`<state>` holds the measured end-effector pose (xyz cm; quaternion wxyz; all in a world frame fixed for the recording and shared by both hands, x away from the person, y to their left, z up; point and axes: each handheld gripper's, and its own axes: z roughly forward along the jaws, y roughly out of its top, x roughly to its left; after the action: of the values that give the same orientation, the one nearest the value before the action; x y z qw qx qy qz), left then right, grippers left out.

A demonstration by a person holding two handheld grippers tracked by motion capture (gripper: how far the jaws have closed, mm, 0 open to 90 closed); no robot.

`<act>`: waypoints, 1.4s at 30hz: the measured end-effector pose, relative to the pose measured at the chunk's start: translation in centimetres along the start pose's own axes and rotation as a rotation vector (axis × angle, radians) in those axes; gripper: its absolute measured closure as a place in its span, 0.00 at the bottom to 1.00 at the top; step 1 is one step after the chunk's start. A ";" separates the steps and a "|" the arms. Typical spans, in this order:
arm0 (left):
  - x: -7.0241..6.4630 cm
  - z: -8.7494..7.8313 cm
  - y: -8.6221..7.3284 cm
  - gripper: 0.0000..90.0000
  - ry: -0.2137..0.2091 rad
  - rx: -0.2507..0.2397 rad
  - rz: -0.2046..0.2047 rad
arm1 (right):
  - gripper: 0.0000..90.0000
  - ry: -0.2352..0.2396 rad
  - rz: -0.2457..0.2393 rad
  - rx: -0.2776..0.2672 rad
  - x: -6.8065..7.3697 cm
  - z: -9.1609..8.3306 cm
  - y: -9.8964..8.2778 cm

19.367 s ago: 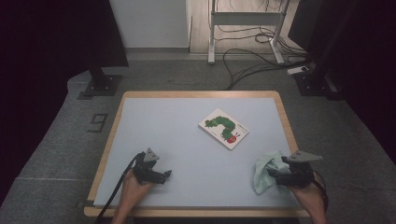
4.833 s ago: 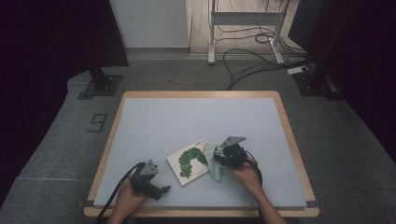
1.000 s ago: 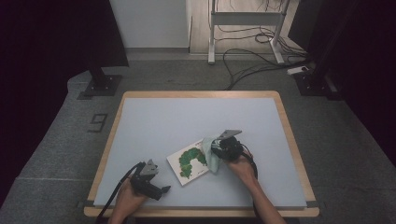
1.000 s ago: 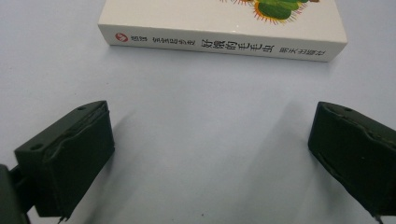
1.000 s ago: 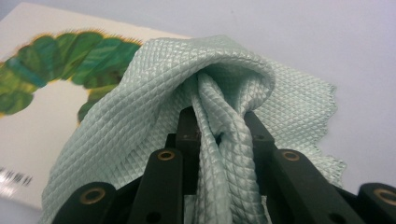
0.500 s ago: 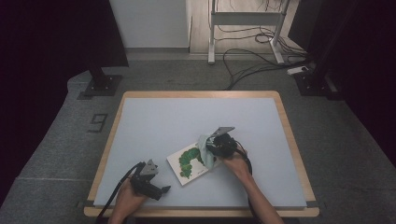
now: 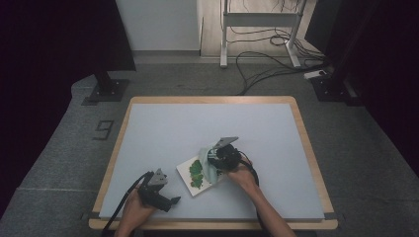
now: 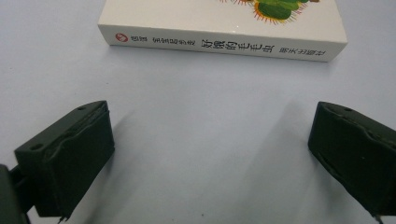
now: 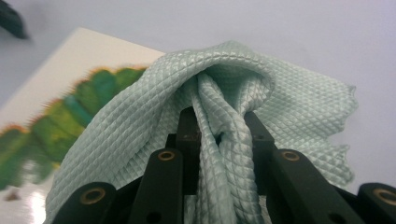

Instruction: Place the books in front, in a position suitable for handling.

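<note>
A white picture book (image 7: pixel 196 177) with a green caterpillar on its cover lies flat on the table, left of centre near the front. My right gripper (image 7: pixel 213 159) is shut on a pale green cloth (image 9: pixel 233 107), which rests on the book's right part (image 9: pixel 60 112). In the left gripper view the book's spine (image 8: pixel 219 45) faces me, a short way beyond the jaws. My left gripper (image 7: pixel 173 201) stands open near the table's front edge, apart from the book, with nothing between its fingers (image 8: pixel 70 154).
The light blue table top (image 7: pixel 197 128) has a wooden rim (image 7: pixel 309 148). Beyond the far edge stand a desk frame (image 7: pixel 257 19) and loose cables (image 7: pixel 267 54) on the grey floor. A dark stand (image 7: pixel 106 84) is at the back left.
My right gripper has slid left with the cloth, from beside the book onto its cover. The left gripper has stayed still near the front edge.
</note>
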<state>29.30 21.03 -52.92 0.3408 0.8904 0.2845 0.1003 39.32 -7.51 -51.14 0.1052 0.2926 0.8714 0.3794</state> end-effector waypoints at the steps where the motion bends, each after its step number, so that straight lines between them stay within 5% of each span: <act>1: 0.0 0.0 0.0 0.00 0.000 0.000 0.000 | 0.81 0.000 -0.009 -0.001 0.3 0.1 0.1; 19: 0.0 0.0 0.0 0.00 -0.001 -0.001 -0.001 | 0.80 0.101 -0.121 0.000 5.5 2.0 2.0; 42: 0.0 0.0 0.0 0.00 0.000 -0.001 0.001 | 0.79 0.117 -0.150 -0.005 7.1 4.3 4.2</act>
<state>29.29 21.03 -52.92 0.3411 0.8904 0.2842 0.1006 37.09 1.52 -50.78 0.0828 0.2038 0.8946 0.3889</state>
